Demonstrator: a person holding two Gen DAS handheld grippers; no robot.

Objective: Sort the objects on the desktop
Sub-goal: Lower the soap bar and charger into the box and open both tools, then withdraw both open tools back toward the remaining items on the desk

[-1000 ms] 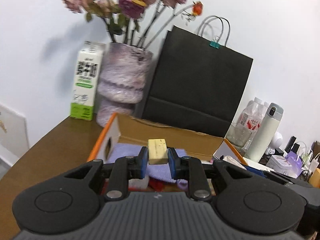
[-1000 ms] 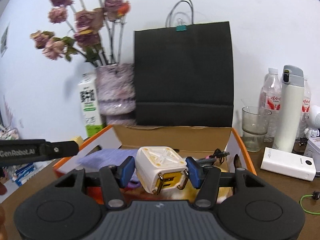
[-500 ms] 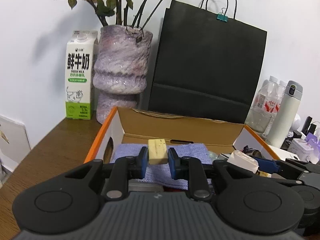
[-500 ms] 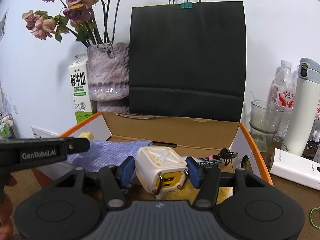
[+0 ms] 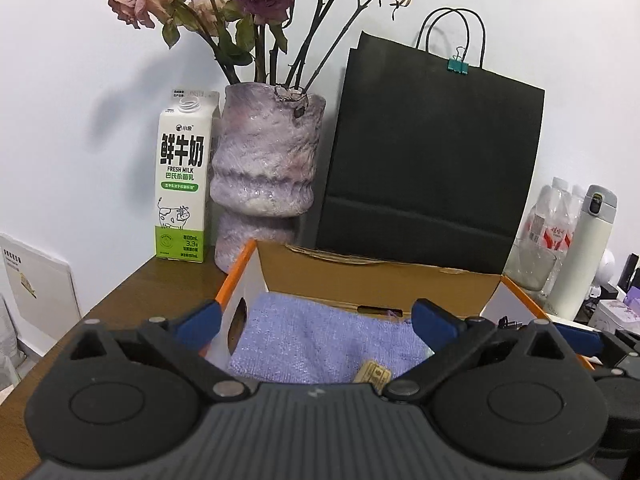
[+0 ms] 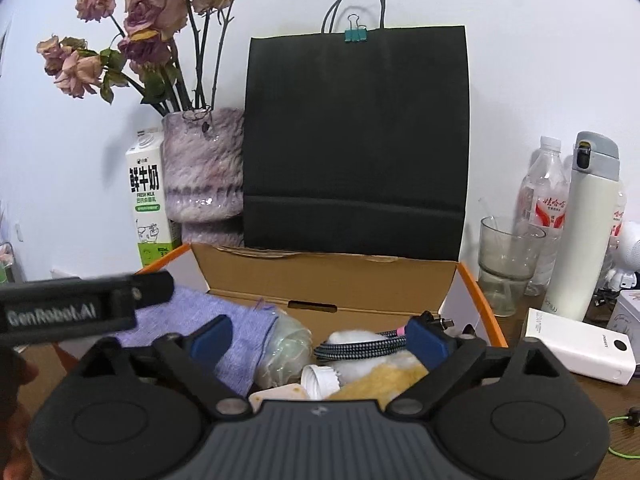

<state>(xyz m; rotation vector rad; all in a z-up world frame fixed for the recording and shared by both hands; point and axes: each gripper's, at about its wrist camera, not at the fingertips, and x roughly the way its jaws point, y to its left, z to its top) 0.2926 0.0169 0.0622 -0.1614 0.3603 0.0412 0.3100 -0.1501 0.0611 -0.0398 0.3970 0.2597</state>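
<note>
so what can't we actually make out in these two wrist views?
- Yellow block, left view: lower part hidden behind the tool body.
- White charger, right view: not identifiable in the box; the tool body covers the near floor.
- Items right of the thermos, left view: small, cut by the edge.
- Hand, right view: blurred, cropped.

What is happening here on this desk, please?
A person is sorting small desk things into an open cardboard box, with one claw in each hand. The left claw is opening with nothing between its jaws; a small yellowish block lies below it on the purple cloth in the box. The right claw is opening too, empty, above a braided cable and a white cap in the box.
</note>
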